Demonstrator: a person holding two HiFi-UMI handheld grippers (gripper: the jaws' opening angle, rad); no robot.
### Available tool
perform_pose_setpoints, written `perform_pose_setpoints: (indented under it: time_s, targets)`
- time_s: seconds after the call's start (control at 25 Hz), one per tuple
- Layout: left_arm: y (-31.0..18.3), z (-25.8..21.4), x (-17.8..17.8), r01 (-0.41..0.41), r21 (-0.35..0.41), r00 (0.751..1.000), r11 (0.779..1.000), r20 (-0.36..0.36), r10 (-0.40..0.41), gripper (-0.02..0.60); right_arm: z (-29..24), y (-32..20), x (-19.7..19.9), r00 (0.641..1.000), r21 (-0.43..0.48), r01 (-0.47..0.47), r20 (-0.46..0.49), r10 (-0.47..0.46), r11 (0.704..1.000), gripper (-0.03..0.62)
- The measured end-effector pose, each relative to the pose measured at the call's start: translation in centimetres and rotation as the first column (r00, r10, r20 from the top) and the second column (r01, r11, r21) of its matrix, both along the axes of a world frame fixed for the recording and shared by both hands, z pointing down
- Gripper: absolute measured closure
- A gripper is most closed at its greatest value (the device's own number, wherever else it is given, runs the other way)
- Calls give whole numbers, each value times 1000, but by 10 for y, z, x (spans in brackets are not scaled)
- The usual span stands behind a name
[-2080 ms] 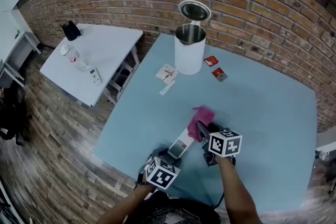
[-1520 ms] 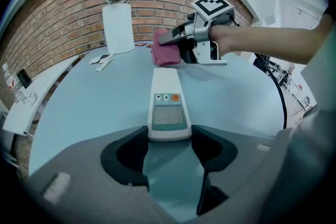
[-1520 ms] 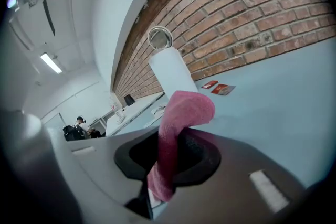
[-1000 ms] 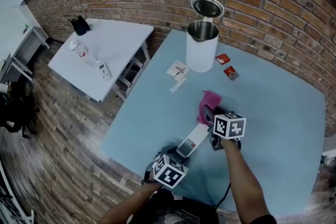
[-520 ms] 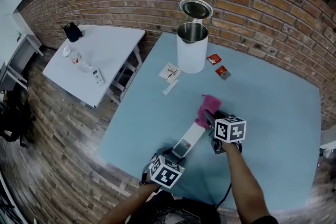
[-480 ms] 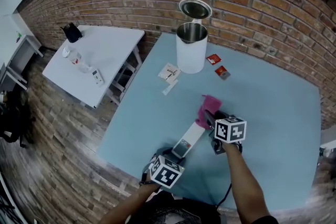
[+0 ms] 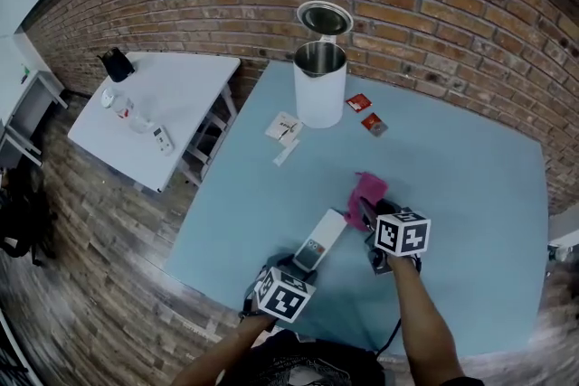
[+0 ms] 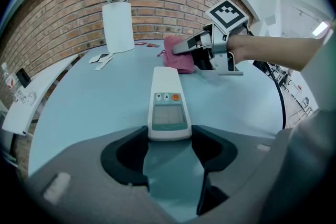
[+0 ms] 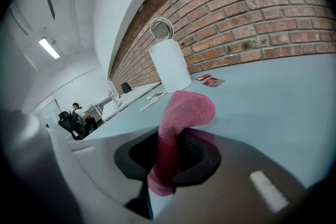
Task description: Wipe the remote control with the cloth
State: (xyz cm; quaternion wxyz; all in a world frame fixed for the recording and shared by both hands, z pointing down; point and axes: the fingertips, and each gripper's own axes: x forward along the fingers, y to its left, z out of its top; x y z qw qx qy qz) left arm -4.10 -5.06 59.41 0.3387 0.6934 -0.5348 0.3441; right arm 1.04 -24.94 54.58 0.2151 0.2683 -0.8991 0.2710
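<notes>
Left gripper: jaws partway apart, clamped on the near end of the remote control, which lies flat on the blue table. Right gripper: pinched tight on a fold of the pink cloth, just off the remote's far end. Risks as I judge them: with an end-only hold, a sideways wipe could swivel the remote, and drag could pull the fold free.
</notes>
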Motion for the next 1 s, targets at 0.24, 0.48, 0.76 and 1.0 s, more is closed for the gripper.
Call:
perform_pose_setpoints:
  time_s: [0.24,0.48,0.76,1.0]
  targets:
    - [0,0,-1,0,5,1000,1000,-1,0,327,-10,5,16,991,55,-130,20,129,990,528]
    - [-1,-1,0,2,5,1000,1000,0,-2,327,-4,32,8,991,26,-127,33,127,991,528]
    - [-2,-1,0,2,20,1000,1000,-2,-2,327,-4,61,9,979,-22,-184,90,185,983,528]
    - [-2,-1,0,-2,33,1000,999,-5,3,327,-4,82,9,964,-45,-239,109,242,970,528]
